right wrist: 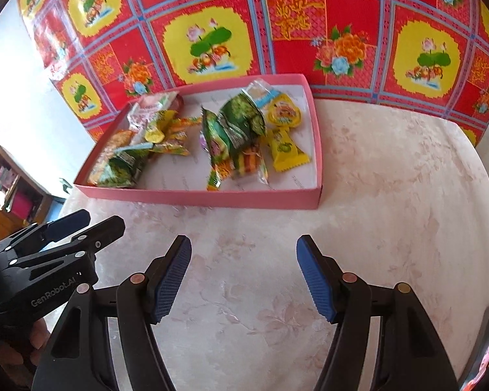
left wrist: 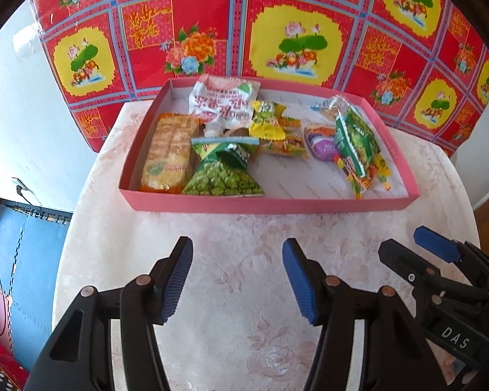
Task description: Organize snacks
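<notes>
left gripper (left wrist: 238, 277): jaws spread wide, nothing between the blue pads, hovering over bare tablecloth short of the tray. Also seen at the left edge of the right wrist view (right wrist: 81, 224).
right gripper (right wrist: 244, 277): jaws spread wide, holding nothing, over the tablecloth near the tray's front right corner. In the left wrist view it sits at the far right (left wrist: 407, 244); only one blue pad shows there.
tray (left wrist: 267, 202): 1, shallow pink box with white floor, on the far half of the table, well apart from both grippers.
snacks: all visible ones lie inside the tray; none seen on the tablecloth.
green pea bag (left wrist: 223, 179): 1, front left of centre, top crumpled, touching the front wall.
cracker pack (left wrist: 169, 153): 1, orange/tan, along the left wall, just beside the pea bag.
white pouch (left wrist: 223, 101): 1, red lettering, leaning at the back wall.
yellow candies: at least 3 – one (left wrist: 267, 120) mid-tray on a heap of small wrappers, one (right wrist: 285, 150) near the right wall, one round yellow cup (right wrist: 283, 112) behind it.
purple pack (left wrist: 322, 146): 1, right of centre, partly under a green packet.
green packets (left wrist: 355, 137): 2 in the right wrist view, overlapping, on top of striped orange wrappers.
small wrappers: exact count cannot be told, they overlap.
table (left wrist: 244, 293): round, pale floral cloth.
backdrop (left wrist: 244, 26): red and yellow floral sheet behind the table.
</notes>
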